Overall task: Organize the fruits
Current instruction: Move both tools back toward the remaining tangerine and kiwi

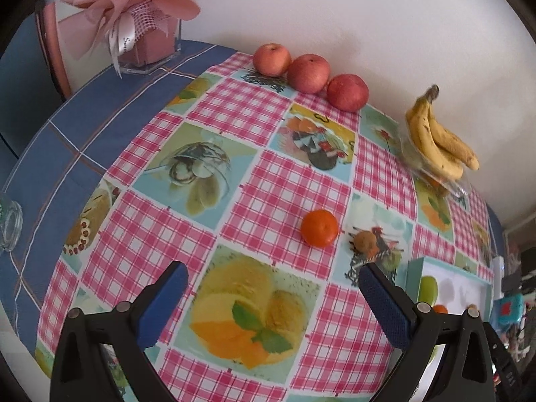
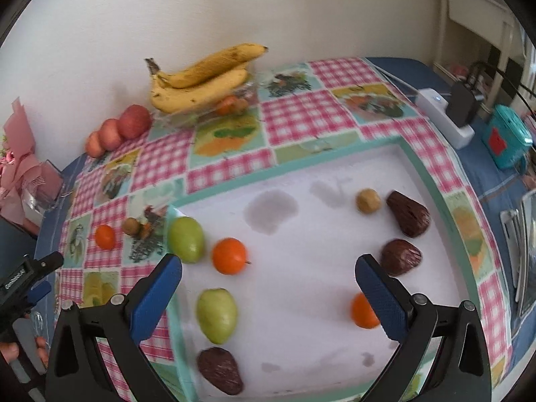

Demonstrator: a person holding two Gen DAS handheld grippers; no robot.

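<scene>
My left gripper (image 1: 273,276) is open and empty above the checked tablecloth. An orange tangerine (image 1: 319,228) and a small brown fruit (image 1: 365,241) lie just ahead of it. Three red apples (image 1: 308,73) line the wall, and bananas (image 1: 439,140) rest on a clear dish. My right gripper (image 2: 268,269) is open and empty over a white tray (image 2: 301,301). The tray holds two green fruits (image 2: 186,239), two tangerines (image 2: 229,256), three dark brown fruits (image 2: 408,214) and a small brown one (image 2: 368,200).
A pink gift bouquet in a clear box (image 1: 147,26) stands at the back left. A glass jar (image 1: 10,221) sits at the left edge. A white charger (image 2: 445,117) and a teal box (image 2: 506,140) lie right of the tray. The left gripper shows in the right wrist view (image 2: 26,278).
</scene>
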